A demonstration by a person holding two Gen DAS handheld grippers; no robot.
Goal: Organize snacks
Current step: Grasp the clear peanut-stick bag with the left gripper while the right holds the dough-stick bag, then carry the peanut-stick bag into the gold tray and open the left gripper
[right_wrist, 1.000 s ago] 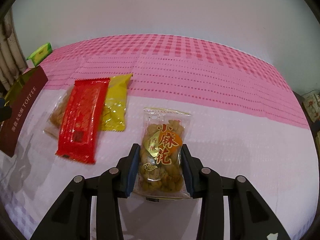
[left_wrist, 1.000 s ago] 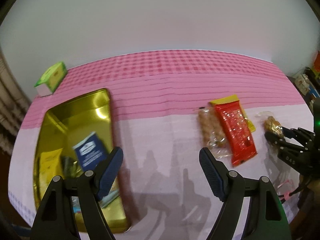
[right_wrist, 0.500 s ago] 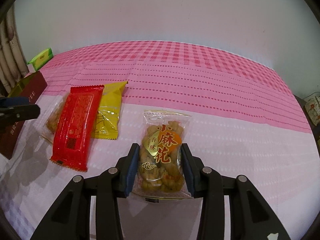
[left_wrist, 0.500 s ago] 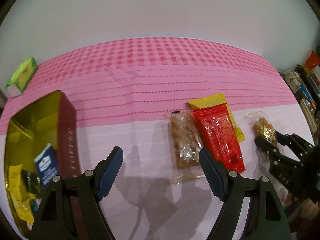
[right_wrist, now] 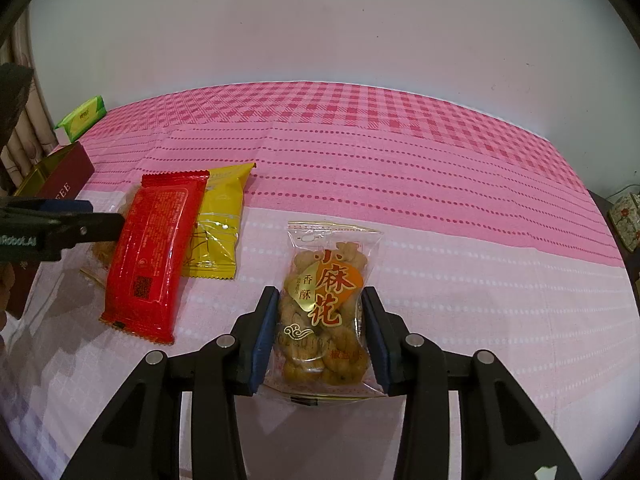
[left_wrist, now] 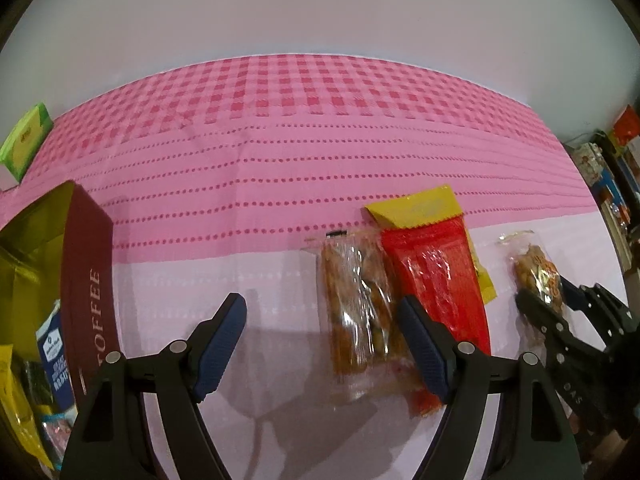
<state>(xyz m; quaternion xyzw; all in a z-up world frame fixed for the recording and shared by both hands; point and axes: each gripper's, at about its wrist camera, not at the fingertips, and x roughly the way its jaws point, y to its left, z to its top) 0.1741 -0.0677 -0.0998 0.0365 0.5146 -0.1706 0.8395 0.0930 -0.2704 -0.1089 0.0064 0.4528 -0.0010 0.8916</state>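
Observation:
My right gripper (right_wrist: 319, 336) is shut on a clear bag of fried dough twists (right_wrist: 326, 304), pads pressing both its sides; it also shows in the left wrist view (left_wrist: 536, 272). My left gripper (left_wrist: 322, 344) is open and empty, low over the cloth, its right pad beside a clear bag of brown snacks (left_wrist: 356, 304). A red packet (left_wrist: 440, 280) lies over a yellow packet (left_wrist: 416, 208); both show in the right wrist view, red (right_wrist: 154, 248) and yellow (right_wrist: 218, 220). The gold tin (left_wrist: 28, 240) with a dark red TOFFEE side (left_wrist: 86, 280) sits at the left, holding several packets.
A pink checked cloth (right_wrist: 400, 152) covers the table up to a white wall. A green tissue pack (right_wrist: 82, 118) lies at the far left back. Cluttered shelves (left_wrist: 616, 176) stand past the table's right edge.
My left gripper has swung right, away from the tin, and come close to the clear brown snack bag. My right gripper has stayed shut on the dough-twist bag.

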